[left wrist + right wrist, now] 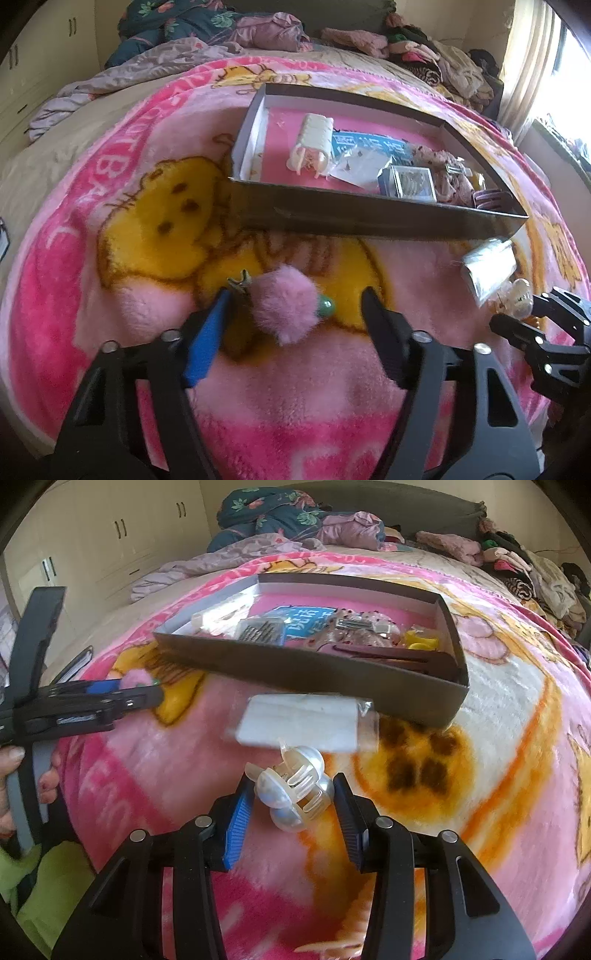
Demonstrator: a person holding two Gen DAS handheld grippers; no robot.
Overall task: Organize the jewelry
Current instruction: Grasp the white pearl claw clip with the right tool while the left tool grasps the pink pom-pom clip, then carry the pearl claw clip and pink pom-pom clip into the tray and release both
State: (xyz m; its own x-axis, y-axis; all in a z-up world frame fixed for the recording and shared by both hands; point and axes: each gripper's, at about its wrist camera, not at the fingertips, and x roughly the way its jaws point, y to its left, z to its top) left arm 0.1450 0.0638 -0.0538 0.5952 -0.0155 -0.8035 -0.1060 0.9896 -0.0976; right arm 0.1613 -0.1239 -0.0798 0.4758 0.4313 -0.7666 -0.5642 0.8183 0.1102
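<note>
- Left gripper (295,295): jaws partly apart, straddling a pink pom-pom clip (286,308) that lies on the pink cartoon blanket (129,317). Neither pad visibly presses the fluff, so it is not yet gripped. A metal clasp (239,283) sits at the blue pad's tip.
- Right gripper (293,797): jaws narrowed around a pearl claw clip (291,792), both pads against its sides; it appears held.
- Clear packet (306,723): lies on the blanket just beyond the claw clip, beside the box wall.
- Grey shallow box (369,216): the destination, already containing a white claw clip (312,146), a blue card and other small accessories.
- Step in hand, as judged: pickup of 2 loose pieces, 1 per gripper.
- Next move calls for: closing the left jaws onto the pom-pom, then carrying both pieces over the near wall into the box.
</note>
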